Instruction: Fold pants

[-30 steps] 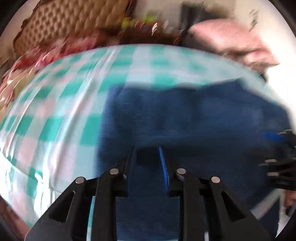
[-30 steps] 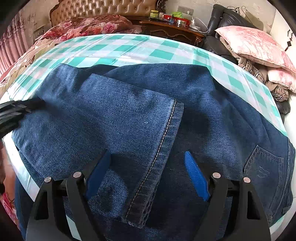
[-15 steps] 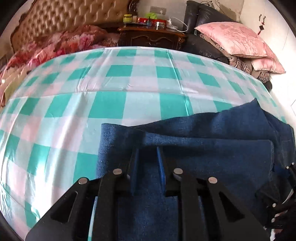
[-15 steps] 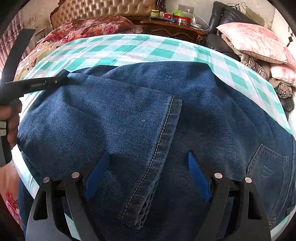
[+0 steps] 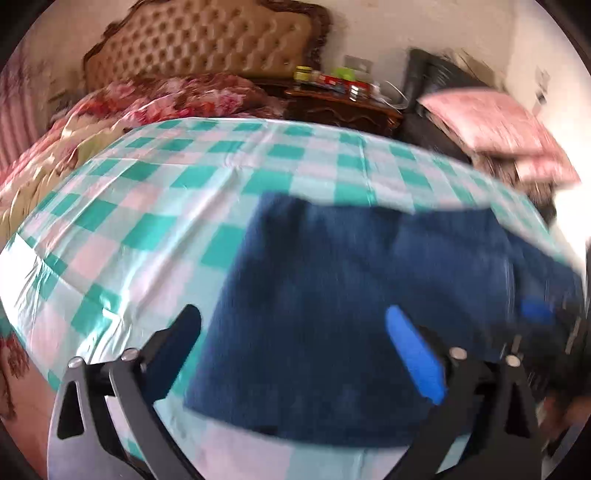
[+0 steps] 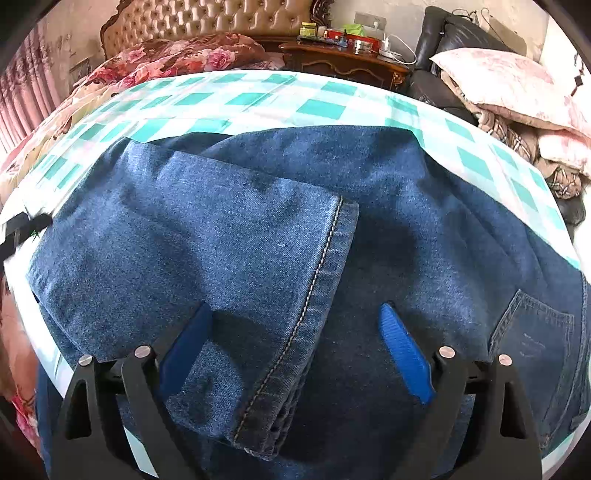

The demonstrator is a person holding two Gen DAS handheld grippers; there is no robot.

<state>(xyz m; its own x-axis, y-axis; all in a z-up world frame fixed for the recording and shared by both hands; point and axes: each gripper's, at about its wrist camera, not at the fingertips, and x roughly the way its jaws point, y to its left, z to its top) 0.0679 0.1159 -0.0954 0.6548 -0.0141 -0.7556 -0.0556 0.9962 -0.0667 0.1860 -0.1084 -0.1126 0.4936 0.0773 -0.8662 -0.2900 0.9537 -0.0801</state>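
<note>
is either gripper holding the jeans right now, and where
Nothing is held. The left gripper and right gripper are both open above the jeans, with no denim pinched between the fingers.

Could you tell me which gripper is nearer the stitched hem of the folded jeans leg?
Right. The right gripper straddles the hem, open; the left gripper hovers open over the fold's opposite end.

Blue denim pants [image 6: 236,236], legs folded over, flat on bed

We see a checked sheet [image 6: 258,99], a tufted headboard [image 6: 207,18], a floral quilt [image 6: 177,55], a cluttered nightstand [image 6: 343,59] and pink pillows [image 6: 509,85].
</note>
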